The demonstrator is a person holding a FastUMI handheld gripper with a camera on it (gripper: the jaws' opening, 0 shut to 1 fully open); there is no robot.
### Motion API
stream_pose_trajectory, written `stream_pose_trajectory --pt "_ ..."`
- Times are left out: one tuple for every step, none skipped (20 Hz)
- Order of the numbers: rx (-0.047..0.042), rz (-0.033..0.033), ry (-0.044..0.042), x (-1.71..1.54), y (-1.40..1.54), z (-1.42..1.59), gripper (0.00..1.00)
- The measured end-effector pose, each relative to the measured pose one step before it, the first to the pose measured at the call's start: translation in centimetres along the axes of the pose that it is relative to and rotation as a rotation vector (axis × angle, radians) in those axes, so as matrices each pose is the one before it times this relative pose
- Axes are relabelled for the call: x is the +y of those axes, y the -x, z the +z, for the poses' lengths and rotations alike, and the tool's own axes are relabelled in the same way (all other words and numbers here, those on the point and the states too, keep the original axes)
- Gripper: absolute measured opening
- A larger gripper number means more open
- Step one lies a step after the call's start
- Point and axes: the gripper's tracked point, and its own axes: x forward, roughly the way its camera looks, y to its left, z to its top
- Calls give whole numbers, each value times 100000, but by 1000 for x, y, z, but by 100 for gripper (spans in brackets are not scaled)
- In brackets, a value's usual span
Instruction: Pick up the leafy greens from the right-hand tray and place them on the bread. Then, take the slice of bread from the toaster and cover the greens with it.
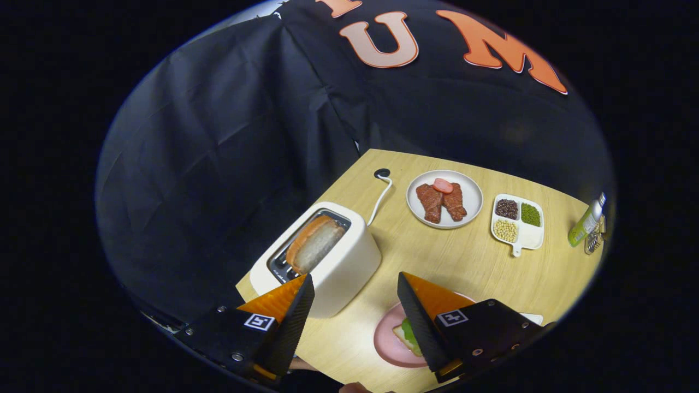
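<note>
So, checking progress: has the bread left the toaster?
No, the bread sits in the toaster slot, beyond the open gripper.

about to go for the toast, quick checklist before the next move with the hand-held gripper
1. Greens already on the bread on the pink plate: ok, though partly hidden by a finger.
2. Bread slice standing up out of the toaster slot, reachable: ok.
3. Hand-held gripper open and holding nothing: ok.
4. Fingers lined up on the slice: not ok, it lies beyond the left finger.
5. Toaster cable clear of the path: ok, it runs off behind the toaster.
6. Slice loose in slot: cannot tell.
</note>
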Motion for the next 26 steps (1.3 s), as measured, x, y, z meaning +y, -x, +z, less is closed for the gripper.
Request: stream_pose_trajectory --pt "306 272 -759 364 -262 382 92" --pt "821 106 -1091 438 -270 290 92" --pt "706 508 -1421 366 -112 103 92" --pt "893 173 -1213 390 -58 277 92" --pt "219 -54 -1107 462 -196 467 92" --pt "190 -487 -683 260 -164 399 92" --pt "269 -232 -575 154 -159 338 92" --pt "441 -19 -538 355 -220 300 92" --pt "636 -277 -680 311 -159 138 92" --pt "847 -621 -547 285 -311 123 92" --pt "912 -596 -555 144 -393 134 92" --pt "1053 -357 -766 275 -453 81 92" --pt "1117 -384 -1157 217 -536 13 92" --pt "1245 -55 -1408 226 -629 18 92" --pt "1542 -222 -1115 171 -630 -80 92" --pt "1716 -802 -655 61 -716 19 90" --pt "1656 -1356 -216 -128 -694 -164 89" --pt "1384 -1588 -1 -135 -812 -18 87" --pt "1333 -1232 -183 154 -580 -35 86" --pt "1038 -481 7 260 -558 17 83" --pt "491 -1348 698 -2 -554 63 82" --pt "358 -1802 724 -88 -428 118 79" --pt "823 -2062 598 -106 -531 -154 76" --pt "690 -1017 -103 -21 -464 -73 70" --pt "1557 -1086 723 -14 -279 -223 68" --pt "-1593 -438 132 53 -18 471 62"
